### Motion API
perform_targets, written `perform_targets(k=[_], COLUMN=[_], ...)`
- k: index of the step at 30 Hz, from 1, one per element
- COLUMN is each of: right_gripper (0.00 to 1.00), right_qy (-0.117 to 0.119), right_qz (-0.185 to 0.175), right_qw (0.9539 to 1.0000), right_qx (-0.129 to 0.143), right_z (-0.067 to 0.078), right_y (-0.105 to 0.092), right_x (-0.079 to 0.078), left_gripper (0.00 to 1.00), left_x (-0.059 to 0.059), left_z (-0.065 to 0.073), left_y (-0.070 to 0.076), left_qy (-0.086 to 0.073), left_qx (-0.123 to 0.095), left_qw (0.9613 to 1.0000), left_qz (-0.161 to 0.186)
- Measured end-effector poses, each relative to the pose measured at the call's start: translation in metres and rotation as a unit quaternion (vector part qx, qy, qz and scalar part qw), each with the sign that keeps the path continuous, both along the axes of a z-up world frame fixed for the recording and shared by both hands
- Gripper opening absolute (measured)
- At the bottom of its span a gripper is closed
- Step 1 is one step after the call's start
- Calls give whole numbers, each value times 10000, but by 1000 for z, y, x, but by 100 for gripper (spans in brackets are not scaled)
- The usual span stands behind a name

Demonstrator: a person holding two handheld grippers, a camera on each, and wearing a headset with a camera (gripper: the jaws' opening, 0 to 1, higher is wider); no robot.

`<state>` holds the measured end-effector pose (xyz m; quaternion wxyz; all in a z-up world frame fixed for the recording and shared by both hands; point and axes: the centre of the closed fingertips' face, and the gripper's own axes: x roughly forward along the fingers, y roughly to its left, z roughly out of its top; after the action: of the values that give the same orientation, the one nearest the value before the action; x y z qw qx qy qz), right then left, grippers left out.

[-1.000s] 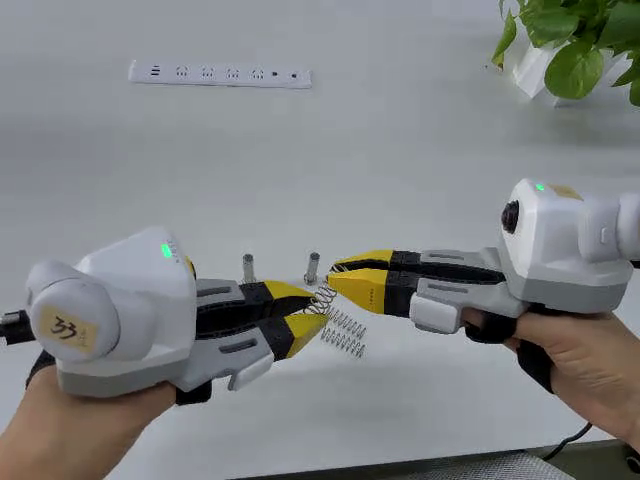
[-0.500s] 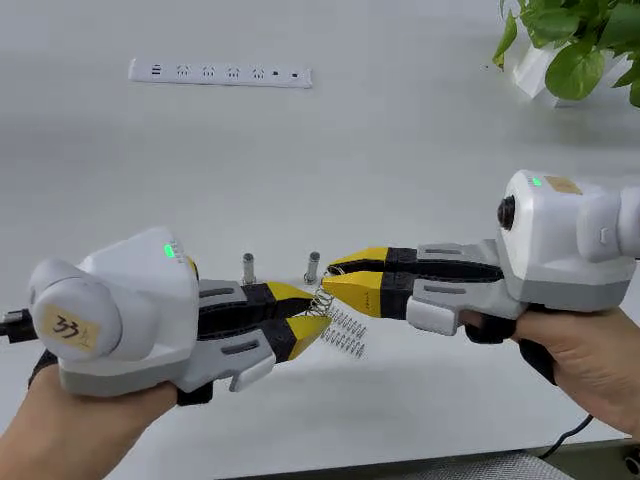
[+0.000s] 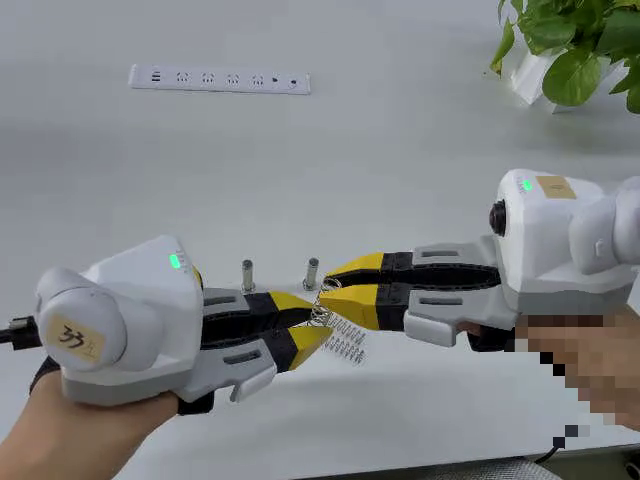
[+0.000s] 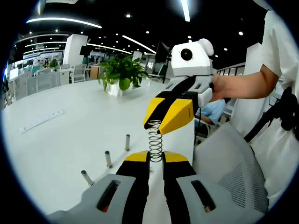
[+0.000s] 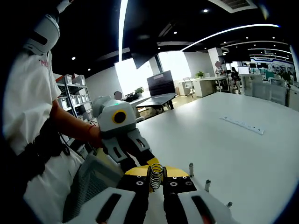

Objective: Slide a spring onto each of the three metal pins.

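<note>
No pin carries a spring yet: all three pins (image 4: 108, 159) stand bare on the surface (image 3: 400, 150). One spring (image 4: 155, 142) is in the air just in front of the pins, held between the two tools. The left gripper (image 3: 316, 322) has its fingers clenched on one end, and the right gripper (image 3: 327, 288) pinches the other end. Two spare springs (image 3: 345, 340) lie near the pins, on the person's side. I judge that all three placements are left to do.

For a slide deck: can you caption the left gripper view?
Left gripper and right gripper hold one spring between them; three bare metal pins stand beside.
</note>
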<state>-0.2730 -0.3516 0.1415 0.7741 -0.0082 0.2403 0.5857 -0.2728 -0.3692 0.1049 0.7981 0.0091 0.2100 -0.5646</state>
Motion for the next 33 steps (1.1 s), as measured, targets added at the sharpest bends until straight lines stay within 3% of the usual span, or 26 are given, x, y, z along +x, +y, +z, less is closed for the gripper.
perform_targets(k=[5,14,19,21,24,27,29,33], right_gripper=[6,8,17,18,18,18,17,16], right_qy=[-145,-111,-207,-286,-383,-566,-665,-738], right_qz=[168,441,824,1106,1548,2049,2242,2729], right_qw=[9995,9982,9934,9889,9787,9616,9532,9320], right_qx=[-203,-387,-775,-951,-1295,-1734,-1918,-2269], right_z=[1,0,-1,1,0,-5,-7,-12], right_y=[2,2,-2,-3,-5,-5,-4,-1], right_x=[-2,-5,-7,-10,-14,-17,-16,-21], left_gripper=[7,7,7,7,7,7,7,7], left_x=[-2,-5,-9,-10,-11,-13,-14,-17], left_z=[1,0,-3,-4,-6,-8,-9,-10], left_y=[0,1,1,0,0,-2,-3,-5], left_qy=[-44,-97,-141,-148,-179,-202,-222,-220], left_qx=[6,48,141,174,250,339,387,406], left_qw=[10000,9999,9996,9995,9991,9984,9979,9974], left_qz=[-35,-91,-196,-238,-297,-410,-471,-562])
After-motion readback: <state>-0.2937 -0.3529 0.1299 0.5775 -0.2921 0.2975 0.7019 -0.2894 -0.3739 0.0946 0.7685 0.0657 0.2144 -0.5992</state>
